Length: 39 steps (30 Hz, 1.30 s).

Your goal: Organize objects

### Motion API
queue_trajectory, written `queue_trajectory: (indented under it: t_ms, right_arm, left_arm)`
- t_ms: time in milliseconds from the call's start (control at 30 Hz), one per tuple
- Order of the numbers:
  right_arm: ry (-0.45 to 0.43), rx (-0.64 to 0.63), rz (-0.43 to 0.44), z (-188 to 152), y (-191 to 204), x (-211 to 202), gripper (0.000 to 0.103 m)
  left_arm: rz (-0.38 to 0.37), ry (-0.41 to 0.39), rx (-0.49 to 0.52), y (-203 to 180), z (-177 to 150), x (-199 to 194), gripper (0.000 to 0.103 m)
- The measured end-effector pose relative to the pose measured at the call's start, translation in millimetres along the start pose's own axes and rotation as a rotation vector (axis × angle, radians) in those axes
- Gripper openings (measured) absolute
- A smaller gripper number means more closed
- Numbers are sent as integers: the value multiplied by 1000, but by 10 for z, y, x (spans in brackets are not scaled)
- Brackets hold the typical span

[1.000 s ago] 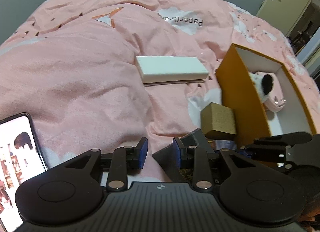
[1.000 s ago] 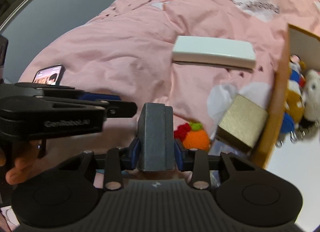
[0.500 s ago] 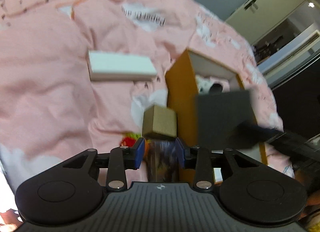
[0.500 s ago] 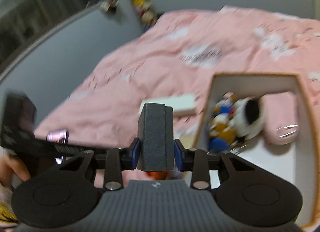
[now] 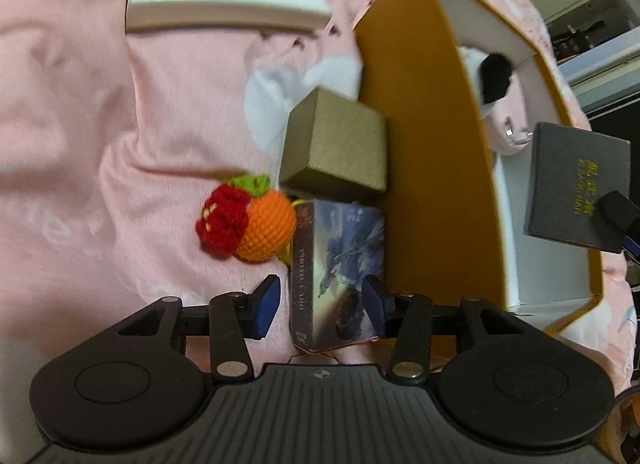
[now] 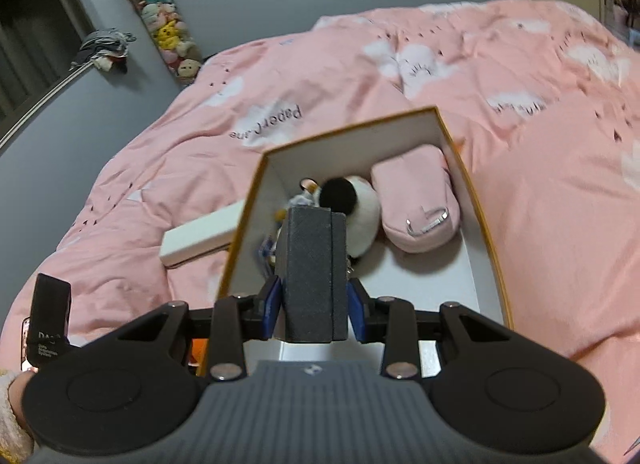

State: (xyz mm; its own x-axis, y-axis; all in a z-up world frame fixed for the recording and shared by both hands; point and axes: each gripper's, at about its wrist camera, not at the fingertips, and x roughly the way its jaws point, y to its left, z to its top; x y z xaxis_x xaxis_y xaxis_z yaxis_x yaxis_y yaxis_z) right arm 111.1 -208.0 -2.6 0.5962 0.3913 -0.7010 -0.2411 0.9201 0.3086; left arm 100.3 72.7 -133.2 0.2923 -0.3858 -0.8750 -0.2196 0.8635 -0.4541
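Nearer now — crocheted fruit (image 5: 248, 220), matte box (image 6: 314, 276)

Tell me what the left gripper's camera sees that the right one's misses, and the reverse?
Only the left view shows the crocheted fruit toy, the gold box and the picture-printed box between the open left gripper. Only the right view shows the plush toys hanging on the wall. Both show the orange storage box, the white box and the dark grey box clamped in the right gripper.

A dark grey box (image 6: 314, 276) stands upright over the near end of the orange open box (image 6: 476, 200). Left of its wall lie a picture box (image 5: 340, 272), a tan box (image 5: 336, 148), and what looks like a crocheted fruit toy (image 5: 248, 220).
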Motion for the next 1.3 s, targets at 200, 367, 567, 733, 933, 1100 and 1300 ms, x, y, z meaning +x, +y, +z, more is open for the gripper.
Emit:
queue_trajectory:
  t_ms: [200,367,567,733,933,1100,1300]
  right_arm:
    - [35,24,0,-51,-105,185,37]
    - [78,63,1,-111,-205,316,37]
    - [134,102,14,-155,-265,454,37]
    - [189,158,51,-147,-295,576,37]
    - [256,193,60,-81,-282,759,37]
    - [335,232,69,-75,-288,983,37]
    - [382,314,115,-86,-351,1194,37]
  left_arm:
    - [-41,28,-44,73,11,184,62]
    - [-59,22,-40,62,-1,211,50]
    - [-68,-31,-31,43,-87,-25,31]
    - [-106,-85,-57,54,-91,-274,25]
    - [-183,-156,-116,31,58,-552,25]
    - [-212,-247,-95,-72,211,-771,25]
    - [-245,-317,-50,-254,389,-957,25]
